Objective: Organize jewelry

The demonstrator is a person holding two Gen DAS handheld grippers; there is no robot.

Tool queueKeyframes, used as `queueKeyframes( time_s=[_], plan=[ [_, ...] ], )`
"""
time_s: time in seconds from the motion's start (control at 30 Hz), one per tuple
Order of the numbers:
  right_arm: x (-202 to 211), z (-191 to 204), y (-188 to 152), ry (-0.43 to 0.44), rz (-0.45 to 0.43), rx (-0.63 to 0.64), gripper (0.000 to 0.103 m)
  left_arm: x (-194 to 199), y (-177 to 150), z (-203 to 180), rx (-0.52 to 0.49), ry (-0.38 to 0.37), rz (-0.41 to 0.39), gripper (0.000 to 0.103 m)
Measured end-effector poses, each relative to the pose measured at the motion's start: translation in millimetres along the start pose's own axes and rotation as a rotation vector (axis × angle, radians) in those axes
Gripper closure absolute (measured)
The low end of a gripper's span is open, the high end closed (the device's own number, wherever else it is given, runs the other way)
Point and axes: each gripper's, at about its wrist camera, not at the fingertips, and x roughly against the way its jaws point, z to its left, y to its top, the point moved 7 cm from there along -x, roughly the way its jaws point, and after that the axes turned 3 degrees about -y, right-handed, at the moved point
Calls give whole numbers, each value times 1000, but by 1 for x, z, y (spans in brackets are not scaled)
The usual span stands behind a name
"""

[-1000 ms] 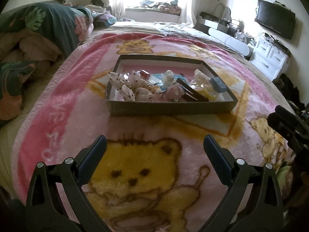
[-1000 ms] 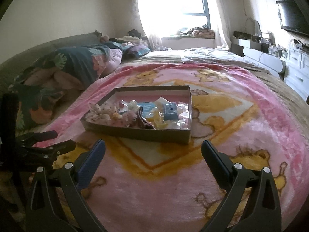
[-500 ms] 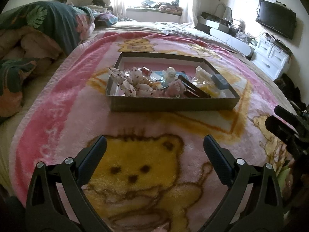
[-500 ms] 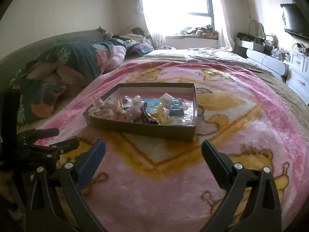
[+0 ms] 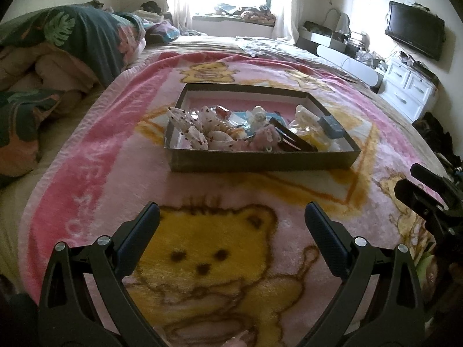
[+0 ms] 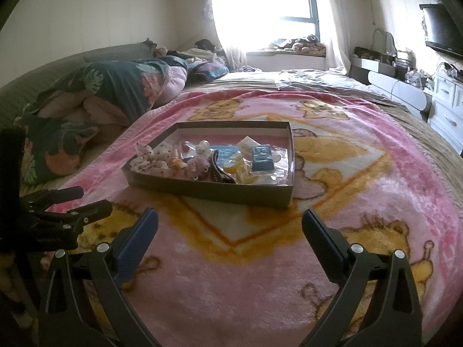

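A shallow brown cardboard box [image 5: 260, 164] [image 6: 214, 192] lies on a pink teddy-bear blanket on the bed. It holds a heap of jewelry and hair accessories: white spotted bows [image 5: 199, 128] [image 6: 153, 156], a pink fuzzy piece [image 5: 264, 138], a dark strap [image 6: 215, 169], a small blue box [image 5: 330, 127] [image 6: 262, 157] and clear bags. My left gripper [image 5: 231, 225] is open and empty, short of the box's near wall. My right gripper [image 6: 230, 228] is open and empty, also short of the box, to its right side.
A folded floral quilt [image 5: 72, 43] [image 6: 115, 86] lies along the bed's left side. A white dresser [image 5: 408, 89] and a wall TV [image 5: 415, 33] stand at the right. The blanket [image 6: 361, 173] spreads wide around the box.
Both grippers have tilted up and drawn slightly nearer the box, so it sits lower and larger in both views. Both stayed open and empty.
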Motion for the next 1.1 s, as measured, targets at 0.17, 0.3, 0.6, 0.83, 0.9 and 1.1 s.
queueKeyframes(
  time_s=[0.17,0.3,0.6,0.83,0.9,1.1],
  plan=[
    [2,-2,1,-3,-6,-8,4,0,0,0,-2,2,-1,9],
    [2,-3,1,-3,-7,-11,4,1,0,0,-2,4,-1,9],
    [2,-3,1,-5,-4,-11,4,2,0,-1,-5,5,-1,9],
    [3,-4,0,-3,-3,-11,4,3,0,0,-4,11,-3,9],
    [2,-3,0,-4,-3,-10,4,3,0,1,-4,13,-2,9],
    [3,-4,0,-3,-3,-11,4,4,0,2,-4,15,-3,9]
  ],
)
